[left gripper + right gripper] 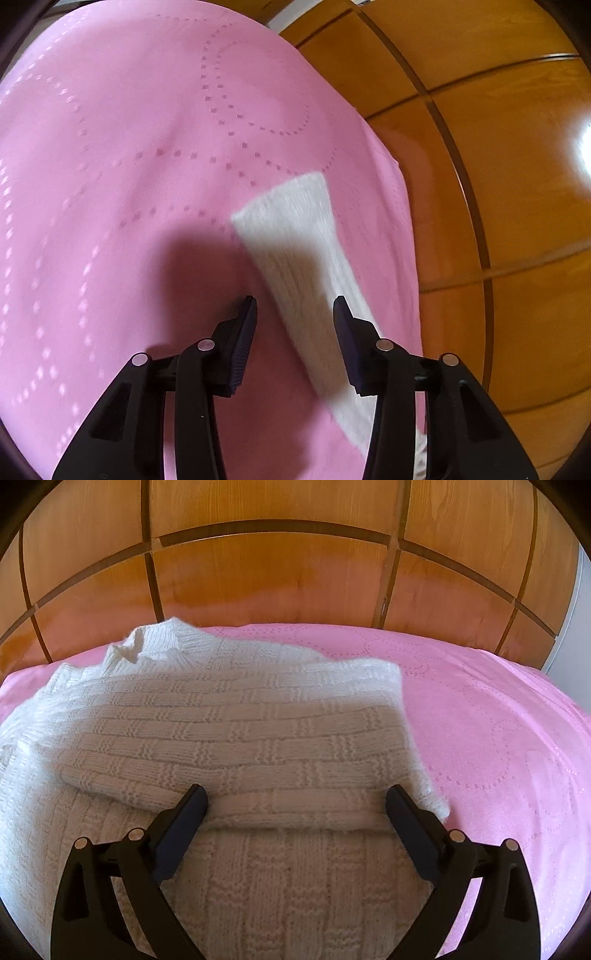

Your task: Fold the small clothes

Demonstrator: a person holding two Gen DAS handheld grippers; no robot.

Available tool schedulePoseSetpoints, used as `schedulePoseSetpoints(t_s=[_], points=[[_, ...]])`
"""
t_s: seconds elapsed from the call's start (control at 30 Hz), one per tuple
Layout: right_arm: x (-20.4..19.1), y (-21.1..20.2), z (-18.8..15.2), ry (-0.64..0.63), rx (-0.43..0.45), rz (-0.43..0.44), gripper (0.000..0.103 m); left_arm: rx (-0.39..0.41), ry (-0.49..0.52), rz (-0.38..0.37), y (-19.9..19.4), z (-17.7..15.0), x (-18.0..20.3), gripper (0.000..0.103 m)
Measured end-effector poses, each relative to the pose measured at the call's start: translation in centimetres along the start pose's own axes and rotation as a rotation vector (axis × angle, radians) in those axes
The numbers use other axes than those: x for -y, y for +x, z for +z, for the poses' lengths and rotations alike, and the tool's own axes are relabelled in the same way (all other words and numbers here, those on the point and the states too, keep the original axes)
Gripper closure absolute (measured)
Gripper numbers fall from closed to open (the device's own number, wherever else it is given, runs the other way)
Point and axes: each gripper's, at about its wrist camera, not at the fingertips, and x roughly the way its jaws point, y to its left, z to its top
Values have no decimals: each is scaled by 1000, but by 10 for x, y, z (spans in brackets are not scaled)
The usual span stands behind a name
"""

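Note:
A white knitted sweater point(229, 731) lies on the pink bedspread point(498, 720), one part folded over the body, the collar at the far left. My right gripper point(296, 790) hangs open just above the folded edge, its jaws wide apart and not pressing the knit. In the left wrist view a white knit sleeve point(291, 240) stretches across the bedspread point(129, 147) near its right edge. My left gripper point(294, 301) is open over it. The sleeve runs between the jaws and passes behind the right finger point(351, 332), with neither pad pressing on it.
Orange wooden panels point(277, 576) with dark seams rise behind the bed. In the left wrist view the same wood panelling point(480, 147) lies along the bedspread's right edge. Pink bedspread stretches to the left of the sleeve and right of the sweater.

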Motion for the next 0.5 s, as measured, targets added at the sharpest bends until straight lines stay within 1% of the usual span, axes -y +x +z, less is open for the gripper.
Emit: schedulePoseSetpoints(t_s=[0.03, 0.07, 0.1, 0.13, 0.23, 0.27, 0.3, 0.33, 0.37, 0.43, 0.5], points=[[0, 0, 0, 0, 0, 0, 5, 5, 5, -1, 3, 2, 3, 64], [0, 0, 0, 0, 0, -2, 5, 4, 25, 2, 6, 4, 9, 72], [0, 1, 0, -1, -1, -3, 5, -3, 48, 9, 9, 4, 15, 89], [0, 1, 0, -2, -1, -5, 5, -8, 72, 14, 12, 3, 18, 97], [0, 1, -1, -4, -1, -8, 5, 31, 180, -5, 5, -9, 47, 98], [0, 1, -1, -3, 0, -7, 5, 38, 215, -29, 1, -18, 59, 98], [1, 1, -1, -3, 0, -7, 5, 27, 259, -83, -5, -31, 75, 98], [0, 1, -1, -3, 0, -8, 5, 15, 299, -120, -12, -42, 85, 98], [0, 1, -1, -3, 0, -8, 5, 8, 350, -149, -16, -56, 100, 98], [1, 1, -1, -1, 0, -5, 5, -16, 477, -208, -27, -96, 132, 98], [2, 1, -1, 0, 2, -2, 5, -72, 580, -282, -34, -142, 158, 98]])
